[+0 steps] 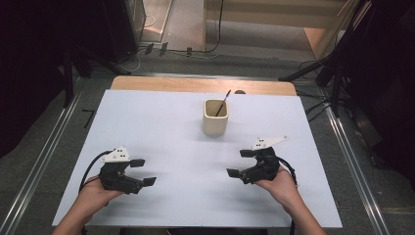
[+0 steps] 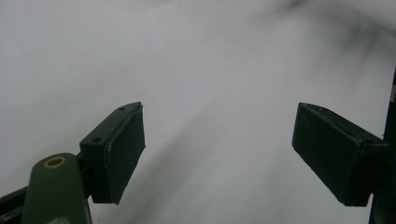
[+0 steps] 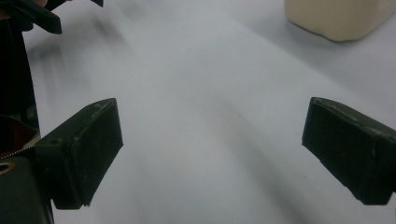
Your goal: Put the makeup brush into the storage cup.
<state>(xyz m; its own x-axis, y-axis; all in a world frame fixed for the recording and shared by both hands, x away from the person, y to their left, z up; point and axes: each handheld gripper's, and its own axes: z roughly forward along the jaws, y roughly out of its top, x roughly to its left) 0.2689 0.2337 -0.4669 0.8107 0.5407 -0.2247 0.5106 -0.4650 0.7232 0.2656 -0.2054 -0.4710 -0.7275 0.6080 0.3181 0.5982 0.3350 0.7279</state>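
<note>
At the lower left of the high view the left tool (image 1: 144, 171) rests low over the white bench (image 1: 161, 127), its jaws spread wide and holding nothing; its own camera shows bare white surface between the two black pads. Moving right, the cream cup (image 1: 215, 117) stands upright in the upper middle of the frame, with a thin dark stick (image 1: 223, 103) leaning out of it toward the upper right (a brush or stirrer, possibly; too slender to tell). The right tool (image 1: 241, 163) sits at the lower right, jaws likewise wide apart and empty. The cup lies up and to the left of this tool and up and well to the right of the left one, so the right hand looks the nearer; in the right gripper view the cup's base (image 3: 338, 18) shows in the upper right corner. Nothing stands between either tool and the cup, and the stick's lean would likely favour an approach from above.
</note>
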